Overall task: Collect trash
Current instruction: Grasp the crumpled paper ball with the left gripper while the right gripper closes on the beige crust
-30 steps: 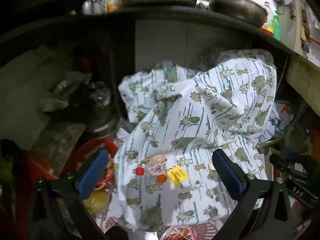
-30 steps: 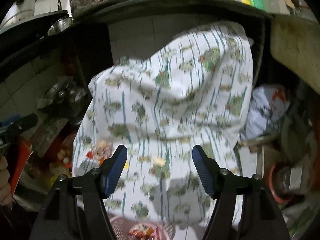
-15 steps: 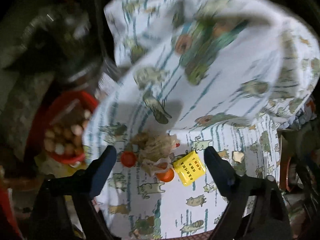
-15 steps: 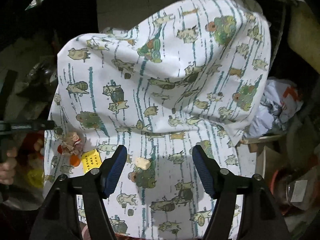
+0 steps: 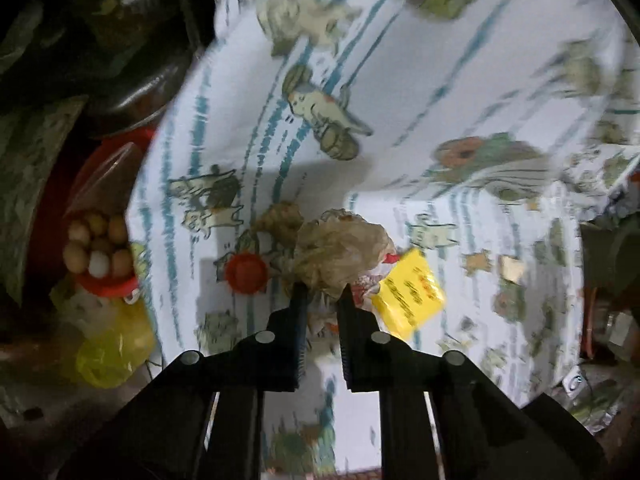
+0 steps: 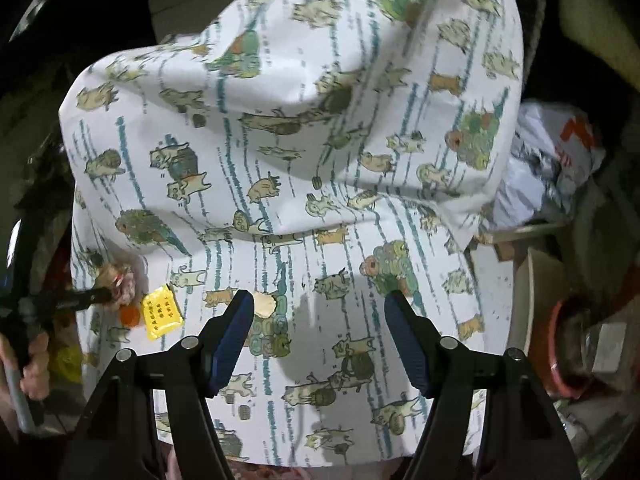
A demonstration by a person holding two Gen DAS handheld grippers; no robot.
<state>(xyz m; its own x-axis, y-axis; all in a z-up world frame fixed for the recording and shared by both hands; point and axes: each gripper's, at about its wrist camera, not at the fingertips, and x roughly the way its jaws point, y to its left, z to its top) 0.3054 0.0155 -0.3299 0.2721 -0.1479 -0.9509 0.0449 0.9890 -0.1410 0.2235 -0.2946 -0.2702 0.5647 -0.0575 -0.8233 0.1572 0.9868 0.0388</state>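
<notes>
On the yellow packet (image 5: 410, 294), unreadable print.

Left hand-held gripper (image 5: 322, 294): black frame, silver rivets; right hand-held gripper (image 6: 320, 320): blue pads on black fingers

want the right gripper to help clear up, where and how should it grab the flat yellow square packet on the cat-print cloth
Take the flat yellow square packet by its two opposite edges, coming from above. It lies flat on the cat-print cloth, so probably only its edges offer a hold. The open right gripper should stay clear of the left gripper, shut on the crumpled wrapper.
</notes>
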